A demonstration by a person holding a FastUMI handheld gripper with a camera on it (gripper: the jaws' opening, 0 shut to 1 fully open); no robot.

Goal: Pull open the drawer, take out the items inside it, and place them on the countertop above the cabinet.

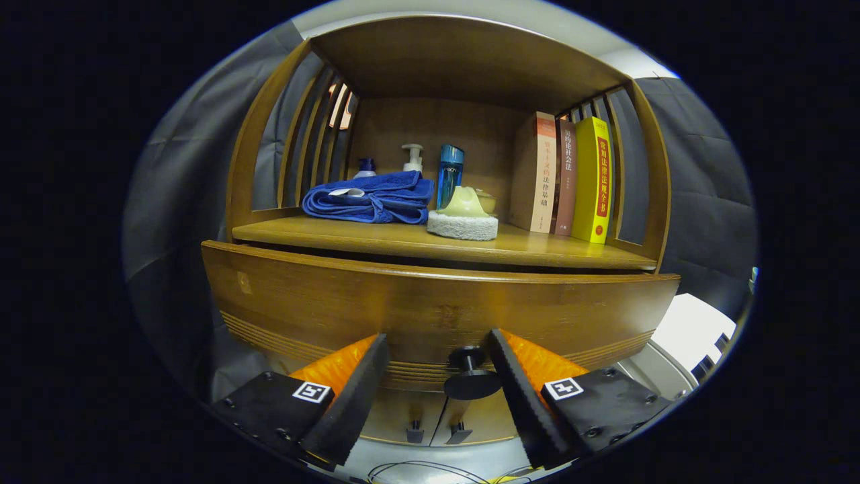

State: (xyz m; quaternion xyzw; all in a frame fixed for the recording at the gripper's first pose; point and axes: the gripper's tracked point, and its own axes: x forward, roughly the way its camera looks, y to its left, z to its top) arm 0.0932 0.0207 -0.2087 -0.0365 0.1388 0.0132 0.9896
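Both jaws of the gripper (437,349) stand released, the drawer (430,312) knob (470,373) between them, perhaps touching one

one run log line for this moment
phase: reaching for knob | gripper: open, drawer knob between fingers, nearer one | drawer: about closed | towel, books on countertop

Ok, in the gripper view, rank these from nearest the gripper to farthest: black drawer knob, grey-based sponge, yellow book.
1. Black drawer knob: between the open gripper fingers, close to the right one.
2. Grey-based sponge: on the countertop, near its front edge.
3. Yellow book: standing farther back, at the right.
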